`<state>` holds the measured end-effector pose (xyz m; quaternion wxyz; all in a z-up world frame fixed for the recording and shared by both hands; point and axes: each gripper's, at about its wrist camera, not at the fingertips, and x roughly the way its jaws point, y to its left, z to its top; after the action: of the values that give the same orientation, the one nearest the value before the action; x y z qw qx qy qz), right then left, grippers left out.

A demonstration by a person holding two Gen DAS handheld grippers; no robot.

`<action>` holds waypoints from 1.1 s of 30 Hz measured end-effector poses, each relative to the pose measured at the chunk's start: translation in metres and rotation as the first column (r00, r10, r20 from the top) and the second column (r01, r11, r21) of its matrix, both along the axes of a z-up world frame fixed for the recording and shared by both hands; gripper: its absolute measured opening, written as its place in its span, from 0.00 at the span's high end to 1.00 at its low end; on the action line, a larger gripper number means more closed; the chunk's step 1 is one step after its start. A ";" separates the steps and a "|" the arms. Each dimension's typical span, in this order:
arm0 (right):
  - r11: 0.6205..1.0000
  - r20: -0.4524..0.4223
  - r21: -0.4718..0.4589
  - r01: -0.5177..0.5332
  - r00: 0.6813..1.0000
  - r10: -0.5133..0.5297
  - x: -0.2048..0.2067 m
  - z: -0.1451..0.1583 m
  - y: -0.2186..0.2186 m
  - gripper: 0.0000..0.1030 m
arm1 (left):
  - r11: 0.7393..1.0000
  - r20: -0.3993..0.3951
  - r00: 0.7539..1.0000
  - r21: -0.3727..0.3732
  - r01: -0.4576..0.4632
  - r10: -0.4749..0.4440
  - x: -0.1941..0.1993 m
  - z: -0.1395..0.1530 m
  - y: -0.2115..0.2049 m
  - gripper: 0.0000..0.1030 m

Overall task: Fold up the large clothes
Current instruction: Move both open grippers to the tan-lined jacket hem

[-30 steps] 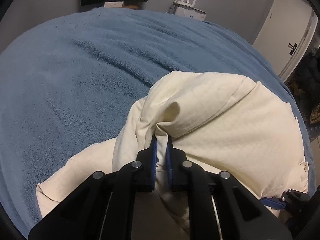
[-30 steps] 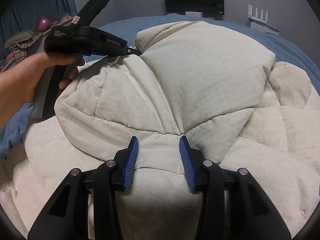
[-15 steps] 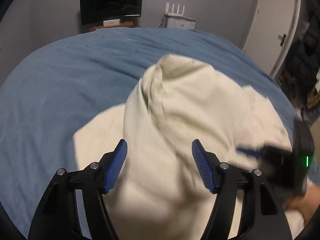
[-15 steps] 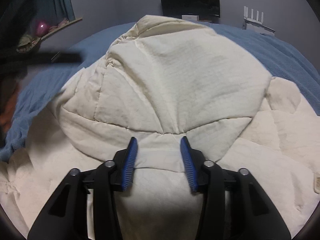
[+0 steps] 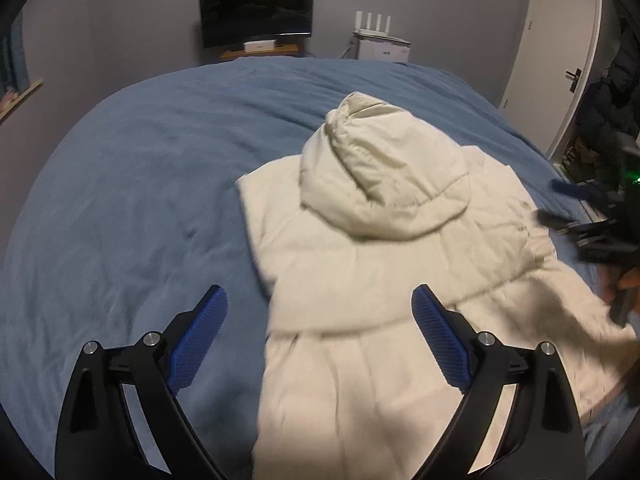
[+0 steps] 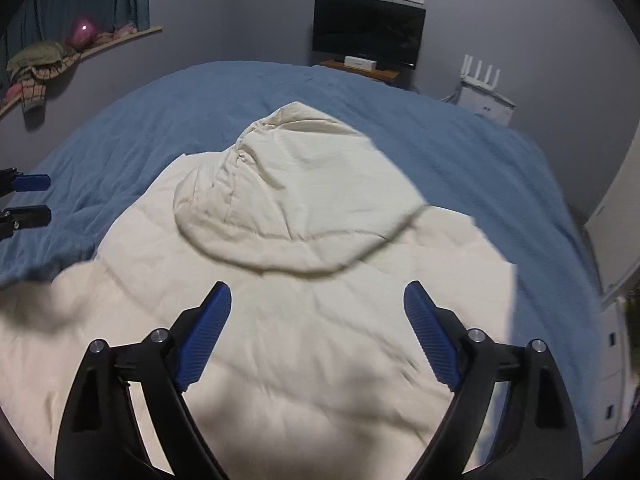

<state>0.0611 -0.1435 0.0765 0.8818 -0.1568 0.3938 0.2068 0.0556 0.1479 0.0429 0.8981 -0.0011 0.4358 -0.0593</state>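
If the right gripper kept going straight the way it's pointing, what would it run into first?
Most likely the cream padded jacket spread on the blue bed. The right gripper is open and empty, angled down at the jacket's back below the hood; depth is unclear.

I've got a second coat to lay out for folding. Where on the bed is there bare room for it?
The widest bare stretch of blue bedspread lies left of the cream hooded coat, running to the bed's far edge toward the TV. A narrower strip lies beyond the hood. The near right side is crowded: the coat spreads there, under both open hand-held grippers.
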 end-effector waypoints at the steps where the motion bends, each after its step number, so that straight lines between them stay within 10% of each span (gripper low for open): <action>1: 1.000 -0.004 -0.004 0.001 1.000 -0.001 -0.011 0.008 -0.009 0.17 | 1.000 -0.006 1.000 0.002 -0.008 0.008 -0.010 0.002 0.004 0.12; 17: 0.948 -0.252 0.035 0.316 0.921 -0.298 -0.158 0.033 -0.211 0.17 | 0.997 -0.140 0.989 -0.052 -0.059 0.051 -0.121 -0.004 0.032 0.11; 33: 0.956 -0.376 0.061 0.288 0.893 -0.246 -0.224 0.018 -0.223 0.17 | 0.982 -0.271 0.959 -0.185 0.027 -0.077 -0.173 -0.005 0.012 0.23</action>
<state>-0.1633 -0.3666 0.0949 0.8209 -0.0089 0.5557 0.1315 -0.1170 0.1601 0.0375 0.8226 -0.0787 0.5499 -0.1211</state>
